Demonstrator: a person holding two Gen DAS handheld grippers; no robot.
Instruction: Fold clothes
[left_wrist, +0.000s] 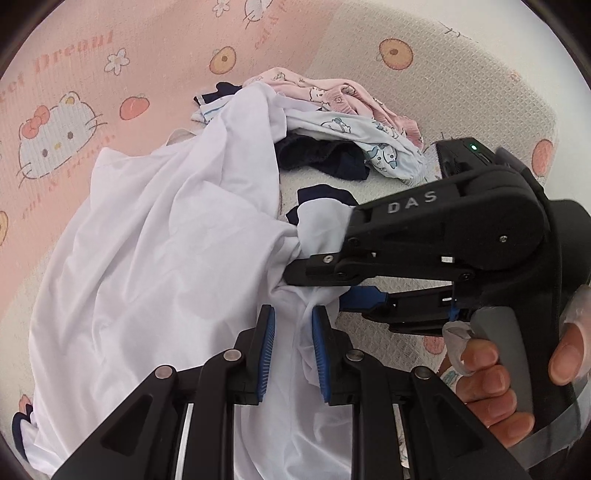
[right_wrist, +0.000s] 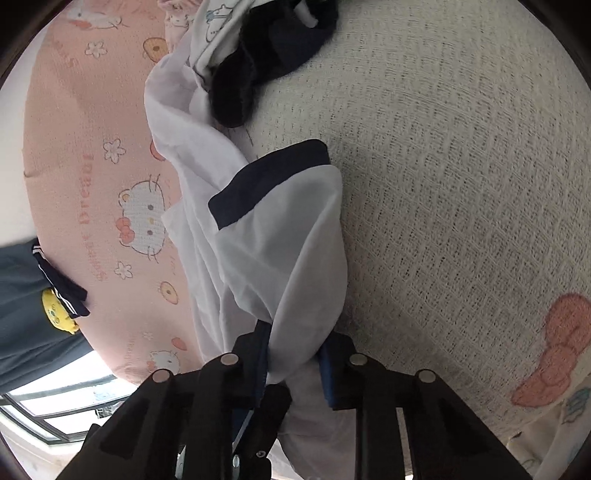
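The white shirt, thin smooth fabric with navy-trimmed sleeve cuffs, lies crumpled on the bed just in front of a heap of printed and dark clothes. The left gripper has its jaws nearly closed on a pinch of the shirt's cloth, and the right gripper has its jaws clamped on a bunched fold beside the sleeve. To fold well, I would draw the two grips apart until the limp cloth is taut, then lay it flat on the waffle-textured, cartoon-printed blanket.
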